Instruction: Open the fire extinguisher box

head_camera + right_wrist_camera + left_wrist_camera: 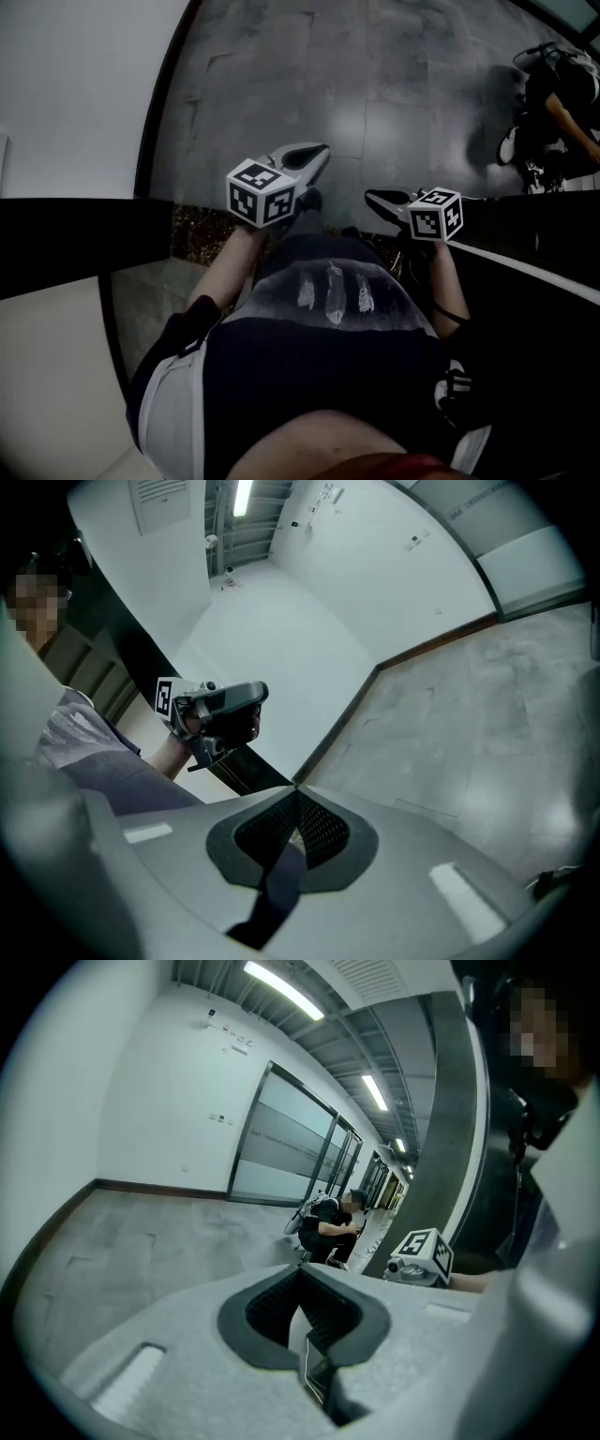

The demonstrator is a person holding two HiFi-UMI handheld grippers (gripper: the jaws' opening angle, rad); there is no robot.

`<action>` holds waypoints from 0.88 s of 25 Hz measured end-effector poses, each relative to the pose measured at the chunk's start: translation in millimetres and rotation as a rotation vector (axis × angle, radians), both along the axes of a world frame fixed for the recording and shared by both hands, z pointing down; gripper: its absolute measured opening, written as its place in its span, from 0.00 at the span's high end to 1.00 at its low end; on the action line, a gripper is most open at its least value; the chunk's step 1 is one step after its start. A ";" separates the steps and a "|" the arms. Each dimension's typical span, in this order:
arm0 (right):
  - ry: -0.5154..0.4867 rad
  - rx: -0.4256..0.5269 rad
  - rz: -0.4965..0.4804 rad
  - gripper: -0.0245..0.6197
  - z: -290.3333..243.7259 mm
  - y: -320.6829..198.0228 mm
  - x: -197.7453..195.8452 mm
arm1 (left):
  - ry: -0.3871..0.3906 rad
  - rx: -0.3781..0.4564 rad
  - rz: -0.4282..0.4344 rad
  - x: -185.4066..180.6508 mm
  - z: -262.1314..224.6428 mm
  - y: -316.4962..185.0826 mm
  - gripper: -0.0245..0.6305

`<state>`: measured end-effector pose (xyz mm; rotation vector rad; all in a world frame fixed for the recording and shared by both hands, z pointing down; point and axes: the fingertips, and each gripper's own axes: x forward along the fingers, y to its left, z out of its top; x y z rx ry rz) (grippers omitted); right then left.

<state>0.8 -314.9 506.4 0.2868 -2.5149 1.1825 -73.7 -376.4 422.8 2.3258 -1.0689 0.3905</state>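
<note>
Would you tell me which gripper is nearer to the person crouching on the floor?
Right. The right gripper is apart from the crouching person, down and left of them; the left gripper lies farther left.

Dim, grey indoor scene lit by ceiling strip lights [279,990], with a soft pale glare on the polished floor [349,127], strong fisheye bending and black corners in the left and right gripper views, and murky shadow low in the head view.
</note>
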 end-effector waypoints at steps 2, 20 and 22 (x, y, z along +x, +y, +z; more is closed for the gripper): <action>0.010 -0.012 0.006 0.96 2.7 -0.9 -2.2 | 0.007 -0.008 -0.001 -6.7 1.8 -4.1 0.96; 0.054 -0.058 -0.003 0.96 4.7 -94.5 -110.1 | 0.062 -0.005 -0.055 -130.0 33.9 -97.5 0.96; 0.044 -0.073 -0.018 0.96 4.4 -124.4 -149.7 | 0.092 -0.017 -0.072 -167.5 42.8 -121.4 0.96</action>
